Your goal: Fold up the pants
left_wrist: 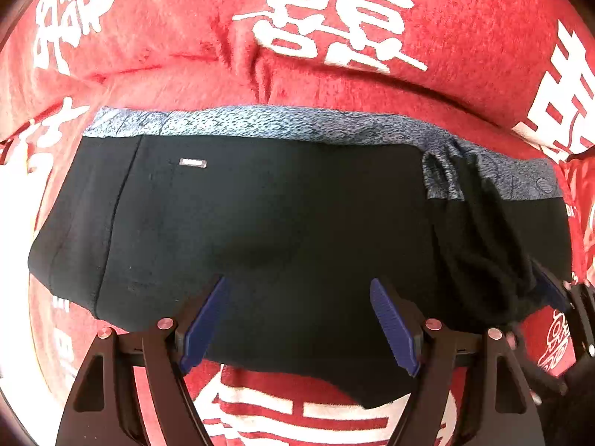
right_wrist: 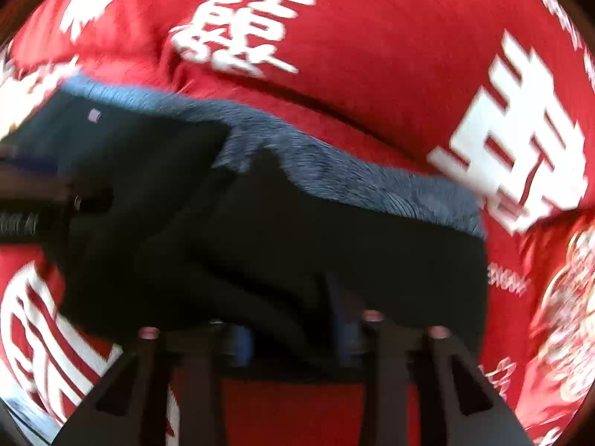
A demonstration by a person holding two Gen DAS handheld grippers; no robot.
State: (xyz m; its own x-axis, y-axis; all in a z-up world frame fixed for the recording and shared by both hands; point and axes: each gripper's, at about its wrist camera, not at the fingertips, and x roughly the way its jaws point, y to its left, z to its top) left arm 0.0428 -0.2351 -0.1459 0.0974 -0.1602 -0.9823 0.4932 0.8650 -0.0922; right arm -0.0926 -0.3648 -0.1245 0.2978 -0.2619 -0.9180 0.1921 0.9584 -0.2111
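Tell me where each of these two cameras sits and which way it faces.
Left wrist view: on the left gripper, looking steeply down on the folded black pants with a grey-blue waistband; its blue-padded fingers stand open.
Right wrist view: on the right gripper, facing down at the pants' bunched end, blurred; its fingers look parted.
Shared: the pants, the red blanket with white characters, and each other's gripper at the frame edge.

A: Where is there free room?
B: On the red blanket (left_wrist: 372, 85) beyond the grey waistband (left_wrist: 260, 122), wrinkled but bare.
A: And what blocks?
B: The folded black pants (left_wrist: 260, 223) under the left gripper (left_wrist: 297, 319), with the right gripper (left_wrist: 557, 293) crowding their bunched end.
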